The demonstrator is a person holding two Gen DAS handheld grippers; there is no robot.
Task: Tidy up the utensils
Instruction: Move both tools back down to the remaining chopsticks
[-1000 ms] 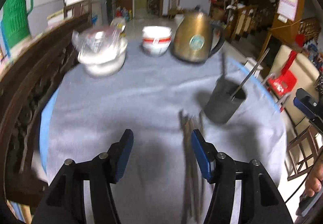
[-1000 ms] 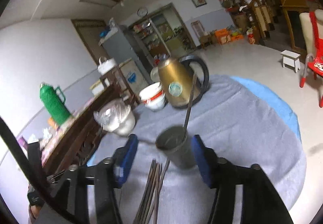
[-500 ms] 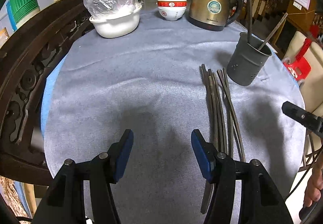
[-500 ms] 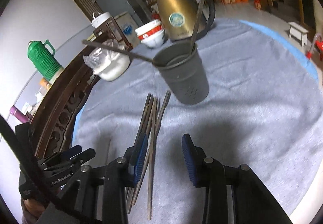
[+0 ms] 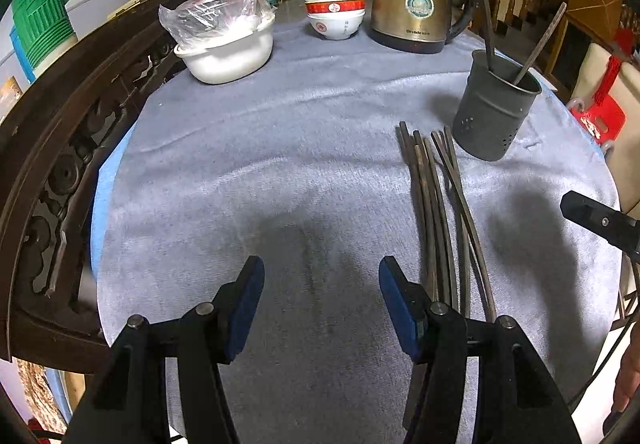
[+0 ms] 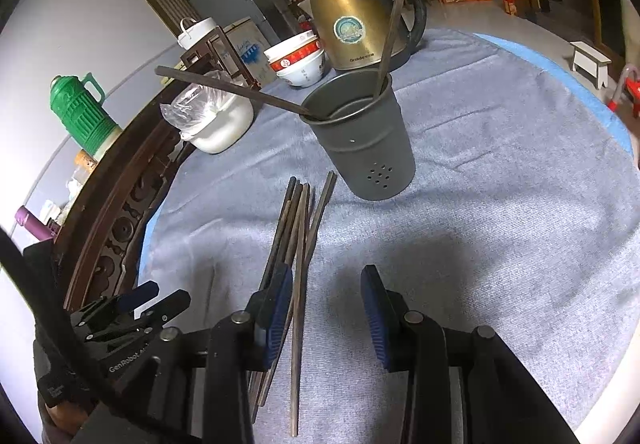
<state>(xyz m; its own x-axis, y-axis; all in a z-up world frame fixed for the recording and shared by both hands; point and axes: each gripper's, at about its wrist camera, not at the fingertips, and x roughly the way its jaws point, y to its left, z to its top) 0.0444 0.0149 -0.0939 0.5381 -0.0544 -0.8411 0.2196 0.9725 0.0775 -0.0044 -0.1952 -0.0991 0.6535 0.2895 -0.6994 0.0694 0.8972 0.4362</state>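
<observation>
Left wrist view: a dark grey metal cup [image 5: 496,107], cylindrical with small holes punched near its base, stood on the grey towel-like cloth [image 5: 280,171] at the right. Two chopsticks [image 5: 482,3] leaned in it, tips down, splayed apart. Just beside its base lay a bundle of loose chopsticks [image 5: 434,211], thin dark rods running toward the camera, their near ends hidden behind the right finger. At the far edge sat a white tub [image 5: 228,55] with crinkled clear plastic bunched over it, a stack of white-and-red bowls [image 5: 335,13], and a brassy kettle [image 5: 412,9] with a black handle. What the tub and bowls held could not be told. The left gripper [image 5: 320,300] hung over bare cloth, its blue-padded fingers spread wide and holding nothing.

Right wrist view: the cup [image 6: 360,135] stood ahead, one stick propped steeply against the rim and the other slanting low to the left. The loose sticks [image 6: 298,240] fanned from the cup's foot back under the right gripper [image 6: 326,314], whose ribbed blue pads were parted; several sticks passed beside and beneath its left pad, none pinched. The left gripper [image 6: 152,300] showed at lower left, spread.
</observation>
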